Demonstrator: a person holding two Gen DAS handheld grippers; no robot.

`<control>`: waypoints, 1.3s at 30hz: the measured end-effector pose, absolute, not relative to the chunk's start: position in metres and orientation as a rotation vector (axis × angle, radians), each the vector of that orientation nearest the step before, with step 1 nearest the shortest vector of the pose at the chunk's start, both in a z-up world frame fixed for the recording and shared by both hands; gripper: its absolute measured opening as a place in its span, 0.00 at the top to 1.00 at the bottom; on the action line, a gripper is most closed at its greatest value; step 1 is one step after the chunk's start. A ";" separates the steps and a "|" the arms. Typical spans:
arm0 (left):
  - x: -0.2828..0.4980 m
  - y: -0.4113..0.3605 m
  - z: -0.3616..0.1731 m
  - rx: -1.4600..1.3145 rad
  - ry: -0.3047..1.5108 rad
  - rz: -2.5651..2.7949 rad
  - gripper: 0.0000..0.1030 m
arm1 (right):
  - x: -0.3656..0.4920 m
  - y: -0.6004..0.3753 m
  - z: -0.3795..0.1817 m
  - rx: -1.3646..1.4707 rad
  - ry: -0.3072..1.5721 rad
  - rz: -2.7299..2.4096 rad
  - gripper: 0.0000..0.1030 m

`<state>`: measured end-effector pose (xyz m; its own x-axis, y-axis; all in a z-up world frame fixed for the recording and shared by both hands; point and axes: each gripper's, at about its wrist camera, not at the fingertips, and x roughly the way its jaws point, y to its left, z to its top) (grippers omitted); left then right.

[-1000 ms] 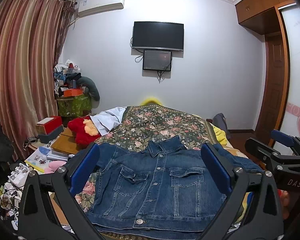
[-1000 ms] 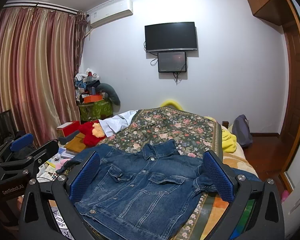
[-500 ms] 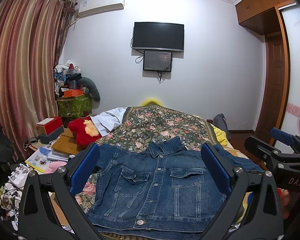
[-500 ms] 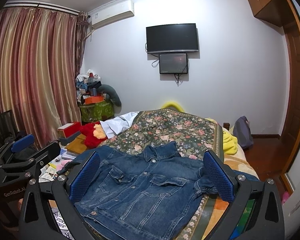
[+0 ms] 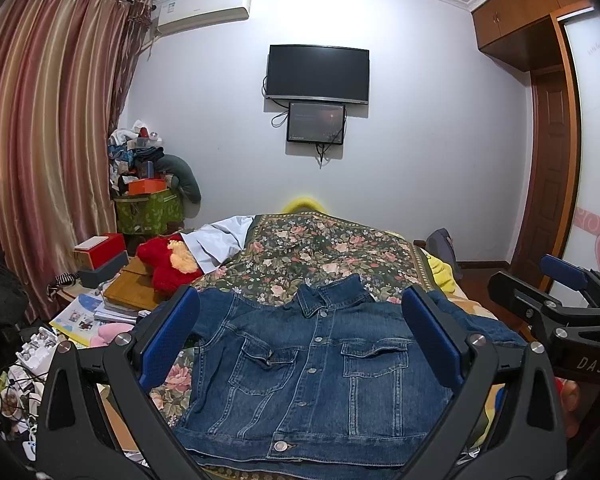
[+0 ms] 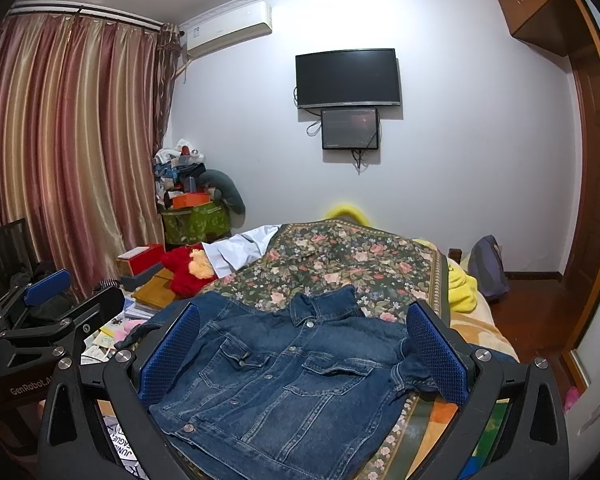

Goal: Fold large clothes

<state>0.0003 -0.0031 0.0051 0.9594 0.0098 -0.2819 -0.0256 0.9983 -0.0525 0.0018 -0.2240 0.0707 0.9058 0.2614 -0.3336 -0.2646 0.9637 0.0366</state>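
Note:
A blue denim jacket (image 5: 312, 372) lies front up and buttoned on the near end of a bed with a floral cover (image 5: 324, 252); its collar points away from me. It also shows in the right wrist view (image 6: 292, 376), with a sleeve bunched at the right. My left gripper (image 5: 300, 340) is open and empty, held above the jacket's near part. My right gripper (image 6: 300, 348) is open and empty, also above the jacket. The right gripper shows at the right edge of the left wrist view (image 5: 556, 304); the left gripper shows at the left edge of the right wrist view (image 6: 48, 320).
A red plush toy (image 5: 168, 260) and a white garment (image 5: 216, 240) lie at the bed's far left. Books, boxes and clutter (image 5: 100, 280) fill the floor on the left by the curtain (image 5: 48, 140). A yellow cloth (image 6: 462, 288) and a grey bag (image 6: 488, 268) lie right of the bed. A TV (image 5: 318, 74) hangs on the far wall.
Both grippers have shifted slightly; the right wrist view has tilted a little. The jacket lies as before and both grippers stay open.

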 end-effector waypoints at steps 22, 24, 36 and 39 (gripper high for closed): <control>0.000 -0.004 0.006 -0.060 0.284 0.012 0.01 | 0.002 -0.223 0.070 -0.009 0.345 0.271 0.00; 0.000 -0.004 0.006 -0.060 0.283 0.013 0.01 | 0.002 -0.222 0.070 -0.008 0.347 0.272 0.00; 0.017 0.003 -0.003 -0.077 0.319 0.022 0.01 | 0.016 -0.220 0.060 -0.007 0.385 0.270 0.00; 0.031 0.010 -0.008 -0.086 0.343 0.031 0.01 | 0.026 -0.218 0.055 -0.007 0.407 0.270 0.00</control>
